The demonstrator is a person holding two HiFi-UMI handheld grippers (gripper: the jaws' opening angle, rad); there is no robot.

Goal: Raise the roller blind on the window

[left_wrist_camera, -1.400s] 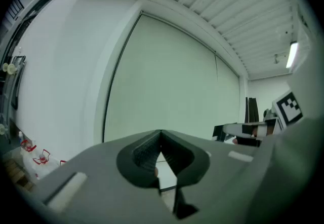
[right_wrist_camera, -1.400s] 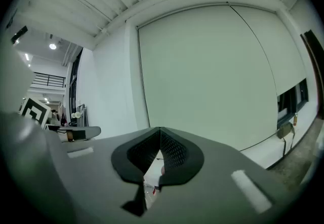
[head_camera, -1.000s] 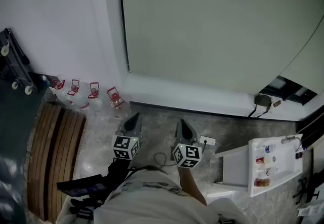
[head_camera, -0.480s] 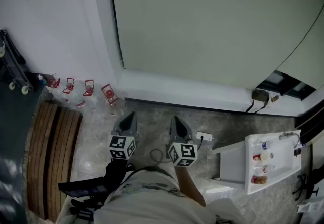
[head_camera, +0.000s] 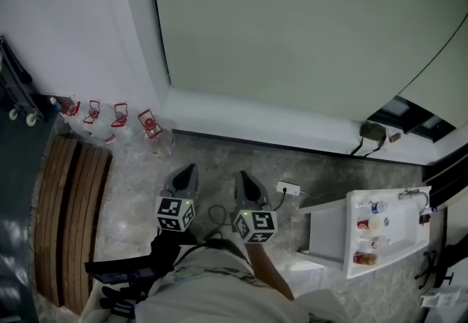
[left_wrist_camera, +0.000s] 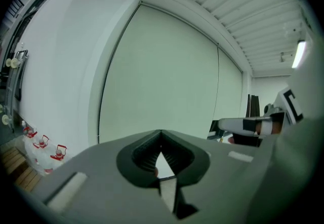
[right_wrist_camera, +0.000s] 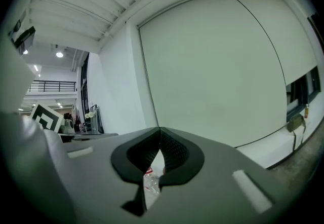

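The pale green roller blind [head_camera: 292,29] hangs fully down over the window and fills the upper part of the head view; it also fills the left gripper view [left_wrist_camera: 157,76] and the right gripper view [right_wrist_camera: 217,66]. A thin dark line [head_camera: 157,29] runs down its left edge. Low over the floor, short of the wall, my left gripper [head_camera: 188,167] and right gripper [head_camera: 240,175] point at the blind side by side. Each is shut with nothing between its jaws, and the tips meet in both gripper views, left gripper [left_wrist_camera: 161,132] and right gripper [right_wrist_camera: 160,129].
Clear bottles with red handles [head_camera: 117,118] line the wall at left, beside a wooden bench [head_camera: 66,219]. A white cart [head_camera: 384,230] with small bottles stands at right. A power strip [head_camera: 287,188] and cable lie on the floor. A neighbouring blind [head_camera: 446,88] is partly raised over dark glass [head_camera: 413,120].
In the head view both grippers have drawn a little back from the wall and closer together. The view has shifted, so the bottles and sill sit higher. Both jaws stay shut.
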